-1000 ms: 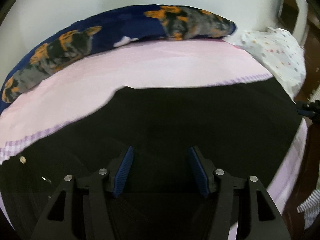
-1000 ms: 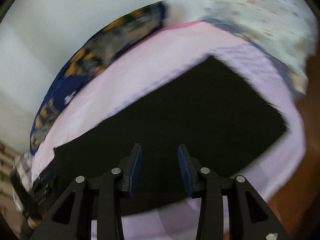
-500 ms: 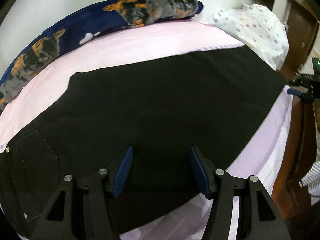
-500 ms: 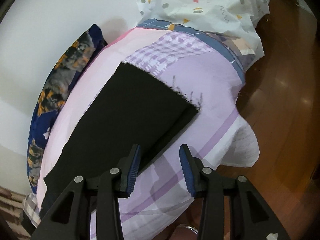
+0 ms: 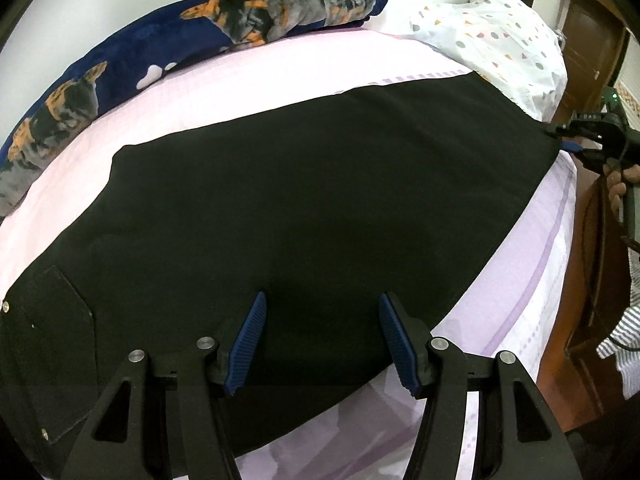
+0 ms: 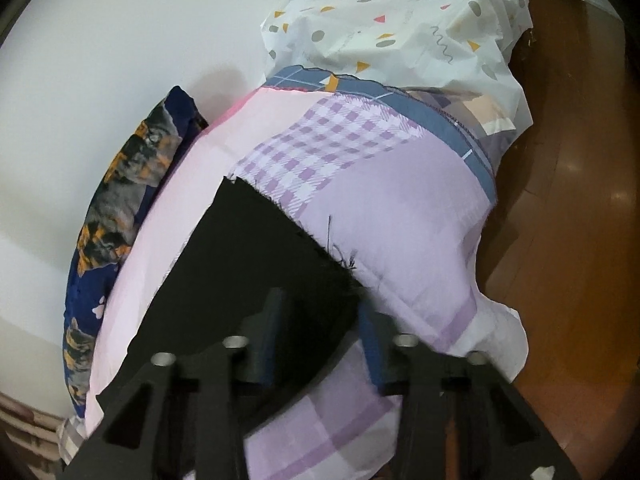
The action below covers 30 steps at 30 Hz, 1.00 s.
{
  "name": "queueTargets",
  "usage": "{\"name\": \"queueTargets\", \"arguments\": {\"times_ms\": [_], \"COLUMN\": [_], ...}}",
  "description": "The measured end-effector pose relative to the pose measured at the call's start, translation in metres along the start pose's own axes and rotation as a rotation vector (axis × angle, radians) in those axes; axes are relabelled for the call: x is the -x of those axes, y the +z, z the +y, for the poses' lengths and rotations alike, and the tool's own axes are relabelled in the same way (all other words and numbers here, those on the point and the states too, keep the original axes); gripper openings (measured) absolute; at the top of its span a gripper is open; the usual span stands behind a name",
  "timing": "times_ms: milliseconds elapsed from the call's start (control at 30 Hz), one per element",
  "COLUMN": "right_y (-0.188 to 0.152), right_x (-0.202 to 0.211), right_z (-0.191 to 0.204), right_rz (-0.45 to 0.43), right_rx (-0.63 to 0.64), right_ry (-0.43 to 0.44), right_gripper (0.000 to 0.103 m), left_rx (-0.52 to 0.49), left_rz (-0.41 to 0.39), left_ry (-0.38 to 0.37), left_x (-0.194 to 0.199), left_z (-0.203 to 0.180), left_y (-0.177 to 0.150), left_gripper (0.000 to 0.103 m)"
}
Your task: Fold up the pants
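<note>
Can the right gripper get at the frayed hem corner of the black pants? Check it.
Probably yes: the right gripper is open, the black pants' hem corner lies between its fingers, uncovered on the lilac bedsheet.

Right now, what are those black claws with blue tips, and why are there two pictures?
They are two grabbers a person holds, one in each hand. Each carries a camera looking along its fingers, so you get two pictures. The left grabber is open above black pants lying flat on a bed with a pink and purple sheet. The right grabber, also open, reaches for the pants' leg end. Neither holds anything yet. A blue dog blanket lies by the wall and a white dotted cloth is bunched at the bed's end.
</note>
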State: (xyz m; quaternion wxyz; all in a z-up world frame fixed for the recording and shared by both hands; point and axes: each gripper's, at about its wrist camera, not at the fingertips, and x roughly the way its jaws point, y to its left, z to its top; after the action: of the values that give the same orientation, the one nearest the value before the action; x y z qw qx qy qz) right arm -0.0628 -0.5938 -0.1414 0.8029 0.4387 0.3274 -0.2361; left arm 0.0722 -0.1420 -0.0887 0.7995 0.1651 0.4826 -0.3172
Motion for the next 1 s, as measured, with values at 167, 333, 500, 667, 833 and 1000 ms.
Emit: {"name": "queueTargets", "arguments": {"times_ms": [167,333,500,667,833,1000], "right_y": [0.000,-0.001,-0.015,-0.052,-0.104,-0.173], "right_x": [0.005,0.016,0.017,0.001,-0.016,-0.029], "right_z": [0.006,0.040,0.106,0.185,0.250,0.294], "right_rz": [-0.001,0.012,0.059,0.158,0.278,0.435], "right_rx": [0.002,0.021,0.117,0.242,0.361,0.530], "right_ry": [0.022,0.125,0.233,0.336,0.419,0.458], "right_gripper": [0.010,0.009,0.009,0.009,0.009,0.009], "left_rx": [0.002,0.034,0.157,0.321,0.406,0.437], "left_rz": [-0.009,-0.014,-0.065,-0.128,-0.164,-0.170], "left_ry": [-0.003,-0.041,-0.071,-0.102,-0.089,-0.098], "left_x": [-0.001,0.001,0.022,0.055,0.077,0.085], "left_z": [0.000,0.006,0.033,0.073,0.102,0.114], "left_y": [0.000,0.004,0.008,0.004,-0.013,-0.031], "left_gripper": [0.063,0.066,0.066,0.066,0.066,0.066]}}
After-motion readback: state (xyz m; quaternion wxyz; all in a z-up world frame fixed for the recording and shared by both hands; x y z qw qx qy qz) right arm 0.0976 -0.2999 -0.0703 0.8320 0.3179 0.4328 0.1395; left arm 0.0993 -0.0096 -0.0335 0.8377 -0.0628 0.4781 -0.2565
